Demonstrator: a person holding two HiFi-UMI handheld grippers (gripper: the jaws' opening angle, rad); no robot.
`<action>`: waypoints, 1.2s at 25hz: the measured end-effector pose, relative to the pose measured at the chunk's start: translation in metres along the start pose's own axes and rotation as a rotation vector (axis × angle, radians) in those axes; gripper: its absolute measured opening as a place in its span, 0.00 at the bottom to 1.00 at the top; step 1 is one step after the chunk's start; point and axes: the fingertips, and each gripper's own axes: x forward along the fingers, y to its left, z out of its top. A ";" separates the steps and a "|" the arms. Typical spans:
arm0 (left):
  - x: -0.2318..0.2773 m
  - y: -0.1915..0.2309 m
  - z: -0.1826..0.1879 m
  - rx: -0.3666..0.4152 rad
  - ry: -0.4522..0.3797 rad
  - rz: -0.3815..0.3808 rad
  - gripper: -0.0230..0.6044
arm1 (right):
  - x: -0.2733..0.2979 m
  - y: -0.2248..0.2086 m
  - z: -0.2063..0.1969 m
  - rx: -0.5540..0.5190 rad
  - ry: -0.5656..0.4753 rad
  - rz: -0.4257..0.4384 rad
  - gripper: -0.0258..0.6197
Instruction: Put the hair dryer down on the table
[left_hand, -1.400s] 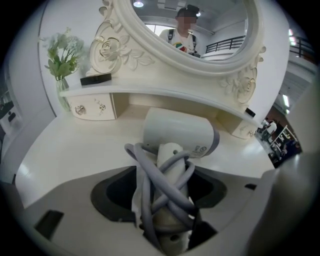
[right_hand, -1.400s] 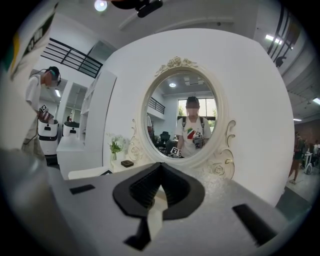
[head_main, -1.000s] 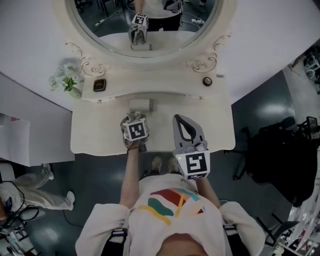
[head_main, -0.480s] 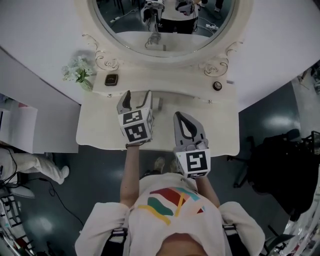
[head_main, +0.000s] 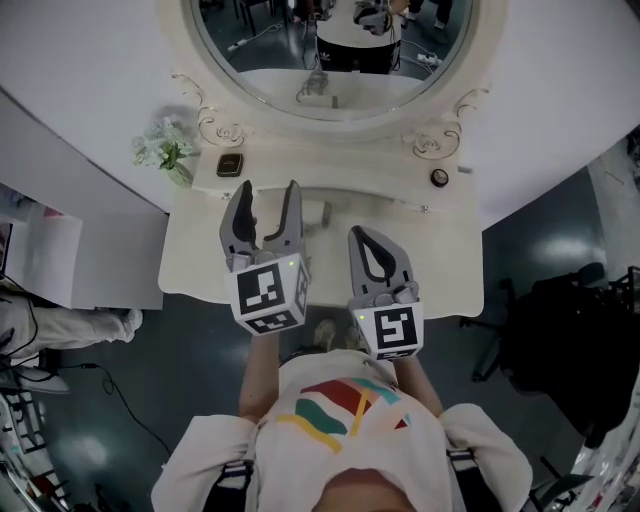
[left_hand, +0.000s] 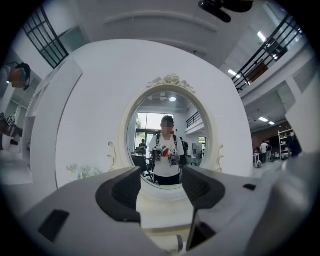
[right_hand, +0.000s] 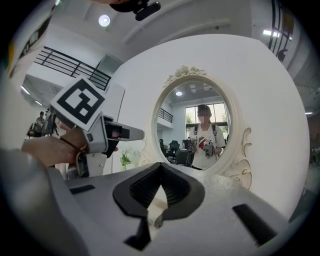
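Here, a person stands at a cream table (head_main: 445, 272) under an oval mirror (head_main: 330, 60), holding a gripper in each hand. The left gripper (head_main: 268, 192) hangs above the table with its jaws wide apart and closing, nothing between them. The pale hair dryer (head_main: 316, 213) lies on the table just to the right of those jaws, touched by neither gripper. The right gripper (head_main: 361, 236) hovers beside the left over the table's front, its jaw tips pressed together and empty, and flowers (head_main: 165, 155) stand at the back left.
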 end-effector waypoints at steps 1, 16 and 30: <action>-0.005 -0.001 0.004 0.015 -0.032 0.007 0.41 | 0.000 0.000 0.001 0.001 -0.002 0.000 0.04; -0.055 -0.018 -0.014 0.130 -0.128 0.013 0.06 | -0.003 0.009 0.002 -0.010 -0.022 0.019 0.04; -0.058 -0.011 -0.017 0.091 -0.114 0.017 0.06 | -0.005 0.019 -0.004 -0.061 0.004 0.034 0.04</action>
